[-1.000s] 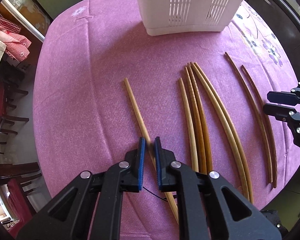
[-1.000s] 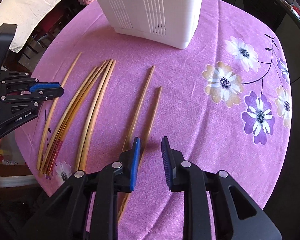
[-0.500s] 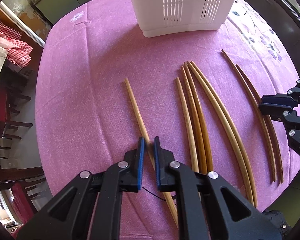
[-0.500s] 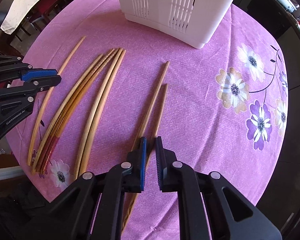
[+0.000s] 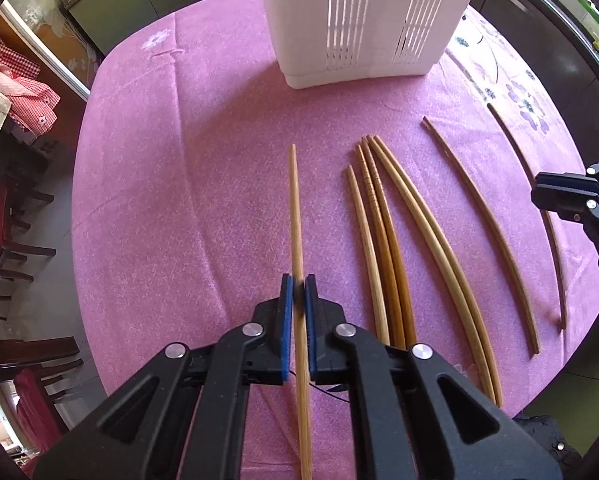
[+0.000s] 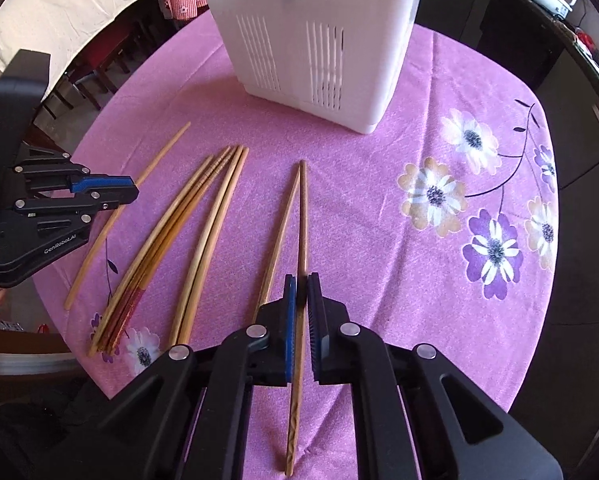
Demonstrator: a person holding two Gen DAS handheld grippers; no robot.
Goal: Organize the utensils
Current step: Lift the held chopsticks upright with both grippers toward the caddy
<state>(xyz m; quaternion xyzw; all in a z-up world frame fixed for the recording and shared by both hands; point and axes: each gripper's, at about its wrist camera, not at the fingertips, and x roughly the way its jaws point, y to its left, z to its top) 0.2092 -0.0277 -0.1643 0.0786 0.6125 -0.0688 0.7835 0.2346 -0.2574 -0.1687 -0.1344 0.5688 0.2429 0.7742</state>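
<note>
Left tongs [image 5: 298,294]: blue pads pinched on one pale bamboo chopstick [image 5: 295,208], gripped nearer its thick end. Tip points to 12 o'clock in the left wrist view, toward the holder. It looks just clear of the cloth, but I can't confirm that.

Right tongs [image 6: 300,292]: jaws have just been closing and now clamp one darker brown wooden chopstick [image 6: 303,216], again toward the thick end, tip at 12 o'clock. Its brown twin [image 6: 277,240] lies loose on the cloth just left of it; their tips nearly meet up top.

Outward, on the counter's pink floral tablecloth [image 6: 379,220]:
- loose bundle of tan and reddish-brown chopsticks [image 6: 171,232] at 9–10 o'clock of the right tongs, thin ends together, not sorted
- pair of long pale curved chopsticks [image 6: 215,228] just right of that bundle
- white slotted plastic utensil holder [image 6: 319,40] at 12 o'clock in both views, standing well beyond every chopstick tip

Progress, my read:
- early stage. One stick in each tongs, nothing delivered that I can see
- holder's inside isn't visible, so can't tell whether it already has anything in it
- left: carry both held sticks to the holder and drop them in, then the brown twin, the long pale pair and the bundle

Watch item: both grips sit off-centre, so the long free ends may swing or pivot in the pads during the carry.
</note>
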